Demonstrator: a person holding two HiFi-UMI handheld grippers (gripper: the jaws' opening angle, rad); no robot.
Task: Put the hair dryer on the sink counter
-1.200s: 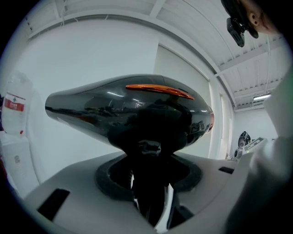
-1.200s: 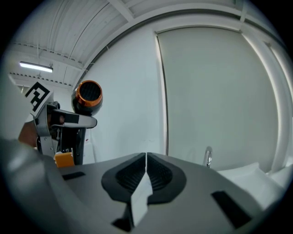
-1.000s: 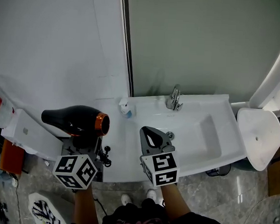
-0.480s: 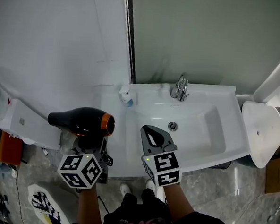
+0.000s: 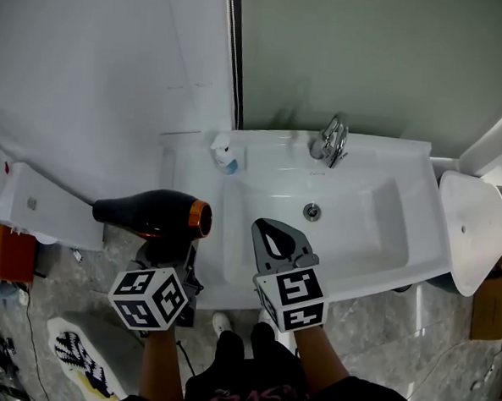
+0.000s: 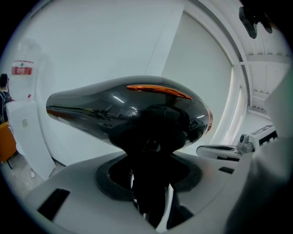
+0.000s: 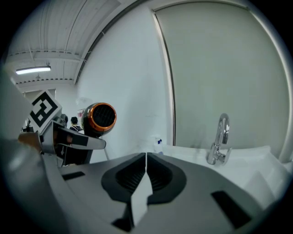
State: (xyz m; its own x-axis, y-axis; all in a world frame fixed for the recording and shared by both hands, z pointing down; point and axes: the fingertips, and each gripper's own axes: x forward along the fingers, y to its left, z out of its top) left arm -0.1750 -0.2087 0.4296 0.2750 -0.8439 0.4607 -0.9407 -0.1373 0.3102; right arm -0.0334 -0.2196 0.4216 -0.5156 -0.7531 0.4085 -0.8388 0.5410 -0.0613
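A glossy black hair dryer [image 5: 152, 216] with an orange ring at its nozzle is held upright by its handle in my left gripper [image 5: 167, 254], left of the sink counter's [image 5: 194, 162] front corner. In the left gripper view the hair dryer [image 6: 132, 112] fills the middle, its handle clamped between the jaws. My right gripper [image 5: 275, 243] hovers over the basin's front edge with its jaws shut and nothing in them. From the right gripper view the hair dryer's nozzle [image 7: 101, 117] faces the camera at left.
The white sink [image 5: 334, 234] has a chrome faucet [image 5: 332, 141] at the back and a small bottle [image 5: 224, 156] at its back left corner. A white toilet tank [image 5: 42, 212] stands left, a white round stool [image 5: 472, 239] right. Wall and glass panel rise behind.
The view has shifted, so the sink now sits lower left in frame. Both grippers keep their pose, the hair dryer still held in the left one, a little nearer the counter.
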